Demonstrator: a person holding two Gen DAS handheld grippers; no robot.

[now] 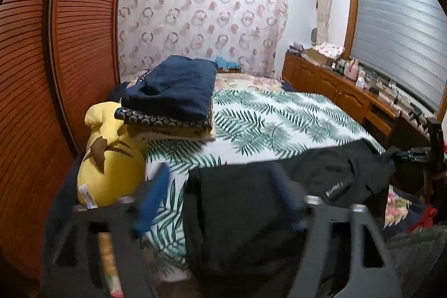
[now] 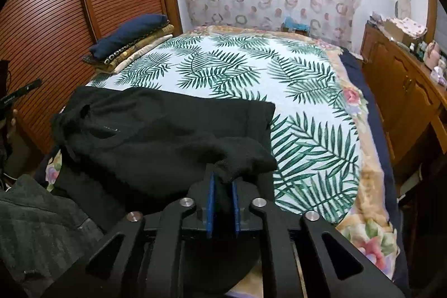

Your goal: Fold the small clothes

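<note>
A black garment [image 1: 251,214] [image 2: 156,130] lies partly folded on the near end of the leaf-print bedspread [image 1: 279,124] [image 2: 279,74]. My left gripper [image 1: 220,186] stands wide open over the garment's left part, with its blurred blue-padded fingers [image 1: 155,192] on either side of the cloth and not pressing it. My right gripper [image 2: 222,182] is shut on a bunched fold of the black garment at its near right corner. The cloth fills the narrow gap between the blue pads [image 2: 210,203].
A stack of folded clothes topped by a navy piece [image 1: 173,91] [image 2: 131,38] sits at the bed's far left, beside a yellow plush toy [image 1: 109,158]. Louvred wardrobe doors [image 1: 78,32] run along the left and a wooden cabinet [image 2: 399,91] along the right. A grey-green garment [image 2: 36,219] lies nearby.
</note>
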